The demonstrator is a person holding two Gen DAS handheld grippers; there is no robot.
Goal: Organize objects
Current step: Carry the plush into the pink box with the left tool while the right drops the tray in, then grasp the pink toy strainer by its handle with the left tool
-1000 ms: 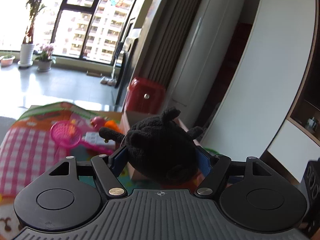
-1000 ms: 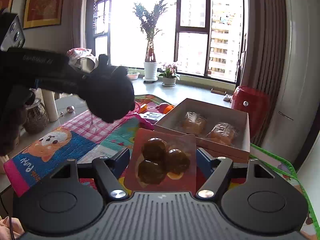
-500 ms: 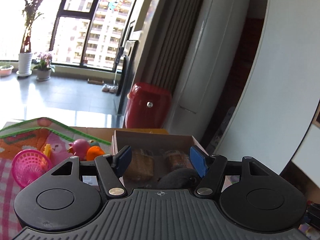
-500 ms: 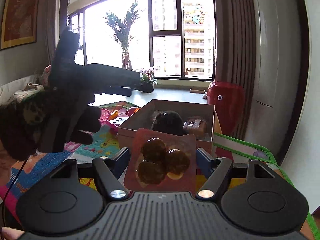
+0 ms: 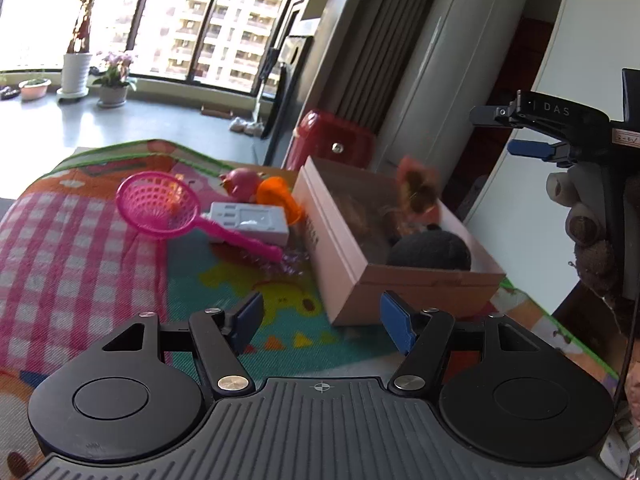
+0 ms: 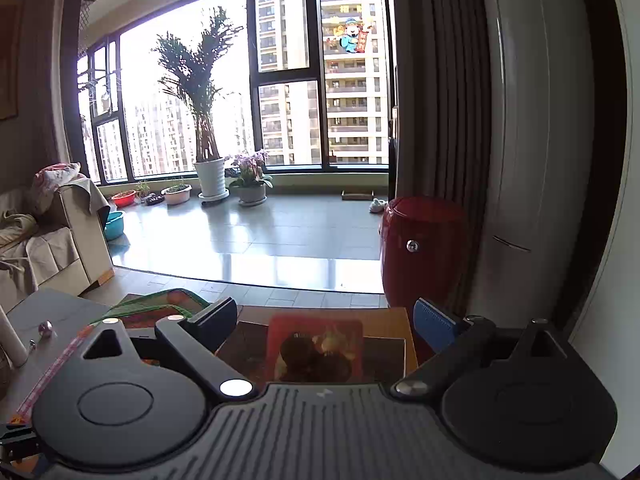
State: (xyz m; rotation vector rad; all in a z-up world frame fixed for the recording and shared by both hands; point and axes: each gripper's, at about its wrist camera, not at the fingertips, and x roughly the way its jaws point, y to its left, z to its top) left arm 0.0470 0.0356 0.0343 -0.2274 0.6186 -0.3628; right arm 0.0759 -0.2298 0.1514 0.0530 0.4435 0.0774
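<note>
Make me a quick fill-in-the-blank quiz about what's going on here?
1. The black plush lies inside the ____.
2. The left gripper holds ____.
3. The net on the mat is colored ____.
4. The snack packet drops from the ____ gripper.

Missing words: box; nothing; pink; right

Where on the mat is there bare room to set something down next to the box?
Free: the pink-checked part of the mat, left of the pink strainer, and the green stretch between the left gripper and the box. Crowded: by the box's far left wall, where the strainer, white toy and orange toy cluster. The box already holds a black plush.
</note>
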